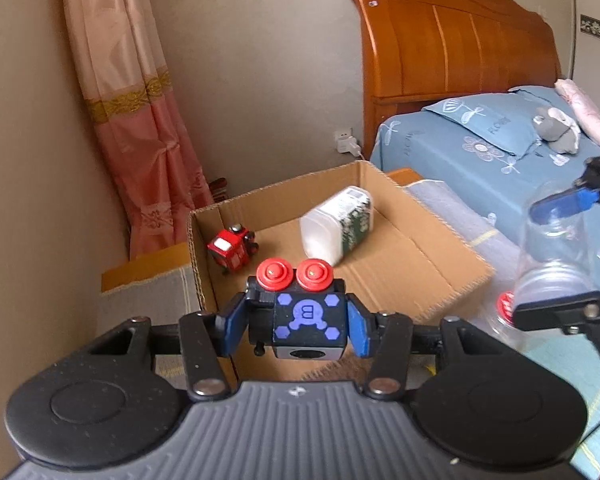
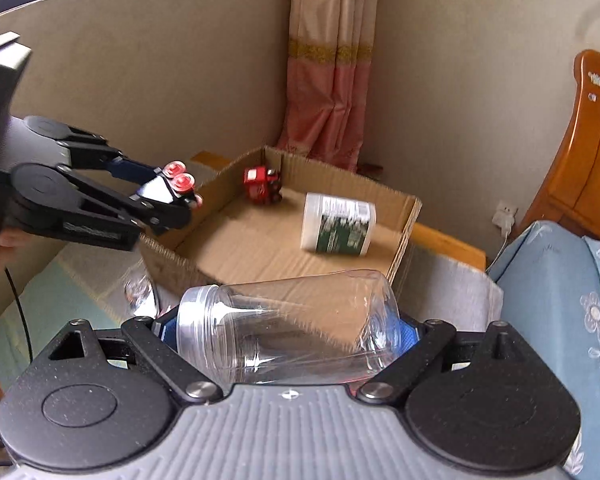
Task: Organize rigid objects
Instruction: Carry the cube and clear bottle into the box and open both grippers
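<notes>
The left claw [image 1: 306, 322] is clamped on a small black toy block [image 1: 308, 326] with purple hexagon marks and two red round knobs on top; its blue pads press the block's two sides. In the left wrist view the block sits at the centre, with the open cardboard box [image 1: 440, 264] just beyond it toward 12 o'clock.

Inside the box, a red toy car [image 1: 232, 248] lies in the corner at about 10 o'clock, and a white bottle with a green label [image 1: 338, 224] lies on its side near the middle, well apart from the car.

The right claw [image 2: 288, 334] stands wide and grips a clear plastic jar [image 2: 288, 328] held sideways, the threaded mouth toward 9 o'clock and the base toward 3 o'clock, one pad on each end. In the right wrist view the jar hangs in front of the box's near wall, and the left claw with its block is at 9 o'clock, beside the box's left wall.

The box rests on a desk [image 2: 452, 300] covered with a pale cloth. A bed [image 1: 440, 152] with blue sheets and a wooden headboard [image 1: 440, 40] is at 2 o'clock, and a pink curtain [image 1: 140, 120] hangs at 11 o'clock.
</notes>
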Action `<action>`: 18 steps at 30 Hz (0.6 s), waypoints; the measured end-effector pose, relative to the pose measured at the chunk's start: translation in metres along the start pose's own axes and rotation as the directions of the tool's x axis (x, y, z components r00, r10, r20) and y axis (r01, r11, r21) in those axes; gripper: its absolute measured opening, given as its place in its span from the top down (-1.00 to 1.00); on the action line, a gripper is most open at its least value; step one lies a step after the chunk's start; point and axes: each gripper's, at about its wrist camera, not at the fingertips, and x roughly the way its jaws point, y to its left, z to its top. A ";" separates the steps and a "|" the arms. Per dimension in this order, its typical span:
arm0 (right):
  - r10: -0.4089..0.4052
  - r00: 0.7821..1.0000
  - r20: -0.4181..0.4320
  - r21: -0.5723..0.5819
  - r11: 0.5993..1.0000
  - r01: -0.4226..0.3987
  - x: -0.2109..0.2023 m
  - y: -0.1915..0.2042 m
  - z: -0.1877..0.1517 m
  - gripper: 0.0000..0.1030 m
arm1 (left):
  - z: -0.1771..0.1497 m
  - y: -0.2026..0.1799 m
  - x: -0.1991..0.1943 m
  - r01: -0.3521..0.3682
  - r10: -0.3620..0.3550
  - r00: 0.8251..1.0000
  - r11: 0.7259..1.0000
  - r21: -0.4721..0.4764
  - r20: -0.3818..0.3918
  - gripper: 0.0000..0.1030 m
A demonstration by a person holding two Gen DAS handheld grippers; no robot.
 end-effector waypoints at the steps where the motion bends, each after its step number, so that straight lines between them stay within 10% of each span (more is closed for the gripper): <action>1: -0.003 1.000 0.003 -0.001 1.000 0.003 0.001 0.000 0.004 -0.85 | 0.000 0.001 0.004 -0.007 0.007 1.000 1.000 -0.001 0.010 -0.02; 5: -0.005 1.000 0.013 0.005 1.000 0.005 0.007 -0.003 0.013 -0.85 | -0.011 0.005 0.011 -0.061 0.062 0.996 0.998 -0.017 0.057 -0.90; 18: -0.013 1.000 0.000 0.058 0.998 0.013 0.043 -0.012 0.044 -0.85 | -0.052 0.011 -0.023 -0.066 0.065 0.998 0.996 -0.055 -0.020 -0.91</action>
